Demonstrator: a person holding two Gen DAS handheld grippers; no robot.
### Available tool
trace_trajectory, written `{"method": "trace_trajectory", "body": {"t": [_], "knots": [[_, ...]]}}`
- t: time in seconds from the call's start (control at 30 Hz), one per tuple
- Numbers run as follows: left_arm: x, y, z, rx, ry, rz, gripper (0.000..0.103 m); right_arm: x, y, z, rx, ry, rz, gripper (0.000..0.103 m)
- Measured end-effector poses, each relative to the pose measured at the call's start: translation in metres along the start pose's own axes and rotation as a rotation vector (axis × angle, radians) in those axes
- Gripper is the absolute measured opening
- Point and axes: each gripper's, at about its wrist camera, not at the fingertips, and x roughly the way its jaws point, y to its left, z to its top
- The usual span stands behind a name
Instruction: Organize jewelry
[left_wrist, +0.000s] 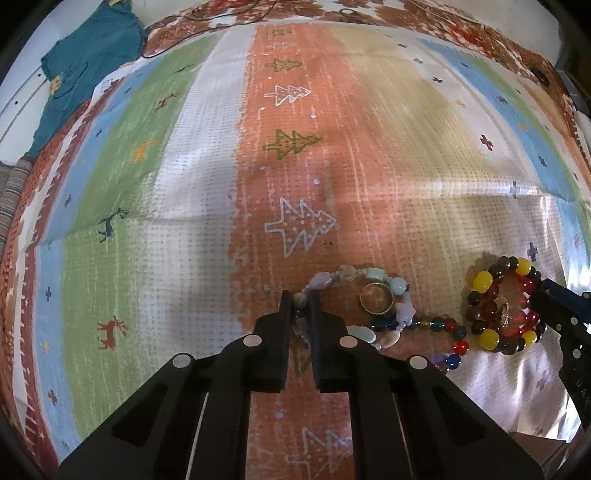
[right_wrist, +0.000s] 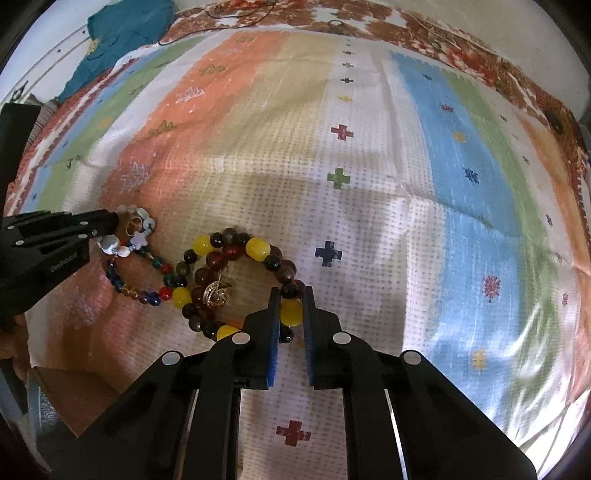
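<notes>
The pale bracelet (left_wrist: 354, 295) lies flat in the lower middle of the left wrist view, its loop stretched from left to lower right, and a gold ring (left_wrist: 376, 297) lies inside it. A string of small coloured beads (left_wrist: 443, 332) runs from it toward the lower right. The dark bracelet (right_wrist: 236, 280) with yellow beads lies as a round loop in the lower middle of the right wrist view, with a gold brooch (right_wrist: 216, 293) inside.

The near part of each loop is hidden behind the black fingers. The brooch's shape is hard to make out.

The left tool (left_wrist: 300, 306) is pressed together on the left end of the pale bracelet. The right tool (right_wrist: 290, 306) pinches a yellow bead of the dark bracelet. All lies on a striped cloth (left_wrist: 184, 184).
</notes>
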Motion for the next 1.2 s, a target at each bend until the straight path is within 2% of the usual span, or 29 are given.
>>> {"method": "trace_trajectory", "body": {"t": [0.27, 0.63, 1.2], "knots": [[-0.015, -0.003, 0.002, -0.005, -0.01, -0.033, 0.008, -0.02, 0.003, 0.004, -0.01, -0.053, -0.002, 0.012], [-0.052, -0.008, 0.006, -0.019, -0.061, -0.087, 0.008, -0.052, 0.002, 0.009, -0.018, -0.133, 0.003, 0.012], [-0.091, -0.009, -0.008, 0.011, -0.125, -0.063, 0.008, -0.081, -0.001, 0.001, -0.005, -0.195, 0.019, 0.012]]}}
